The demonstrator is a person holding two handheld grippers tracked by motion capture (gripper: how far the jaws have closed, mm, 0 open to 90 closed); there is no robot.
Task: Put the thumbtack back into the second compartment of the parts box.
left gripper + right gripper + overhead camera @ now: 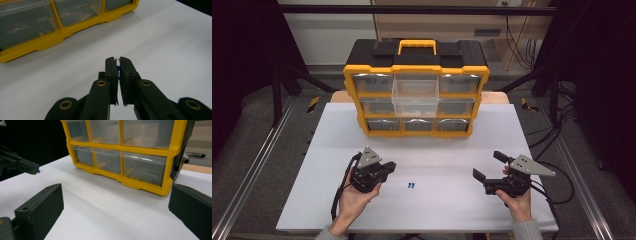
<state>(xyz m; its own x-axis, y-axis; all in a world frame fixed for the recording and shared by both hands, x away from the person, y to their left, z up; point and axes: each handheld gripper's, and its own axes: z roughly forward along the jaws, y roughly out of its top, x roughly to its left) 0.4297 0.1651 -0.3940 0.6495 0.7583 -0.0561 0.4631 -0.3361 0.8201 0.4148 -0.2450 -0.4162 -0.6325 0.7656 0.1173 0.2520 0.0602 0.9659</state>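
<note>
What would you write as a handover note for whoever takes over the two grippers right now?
Left gripper: shut on a small blue piece, held above the table.
Right gripper: open, holding nothing, low over the table's right side.
Small blue pieces lie on the table between the hands.
The yellow drawer cabinet stands at the back; its top middle drawer is pulled out.
Done: one blue piece picked up.
Left, probably: put it in the open drawer, then the rest.

A white surface (462,210) fills the middle of the frame, grey floor (262,150) on both sides with metal rails (247,185) at lower left, black frame posts (277,85) at the dark edges, and a wooden panel (437,20) at upper centre
</note>
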